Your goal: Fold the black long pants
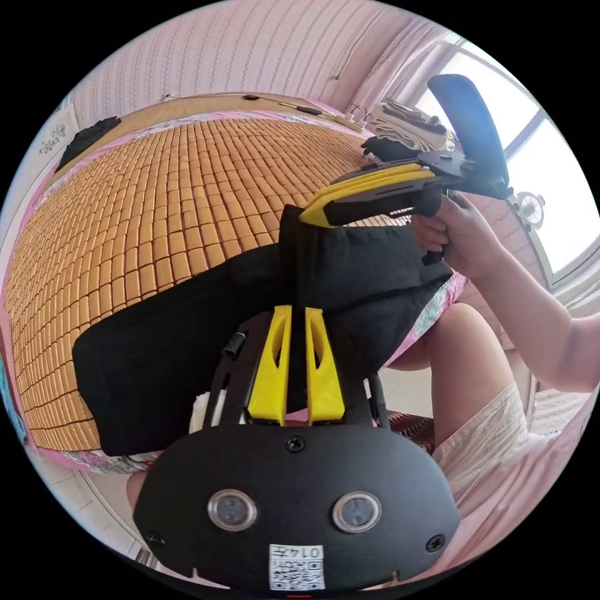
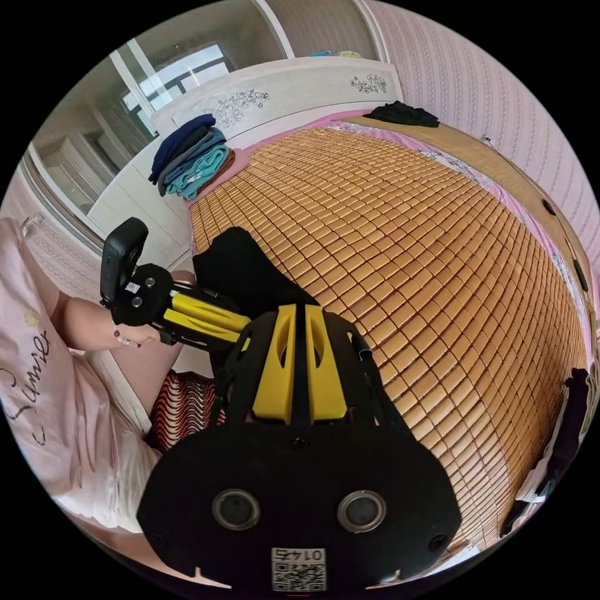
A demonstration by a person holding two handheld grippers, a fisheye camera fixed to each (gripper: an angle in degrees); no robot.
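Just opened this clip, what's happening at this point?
A person is folding black pants on a bed covered with a bamboo mat, holding a yellow-jawed gripper in each hand. The left gripper is closed on the near edge of the fabric. The right gripper, held in the person's hand, pinches a raised fold of the pants. Stacked folded clothes sit by the headboard.

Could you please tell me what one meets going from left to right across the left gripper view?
Bamboo mat → black long pants → left gripper → right gripper → person's hand.
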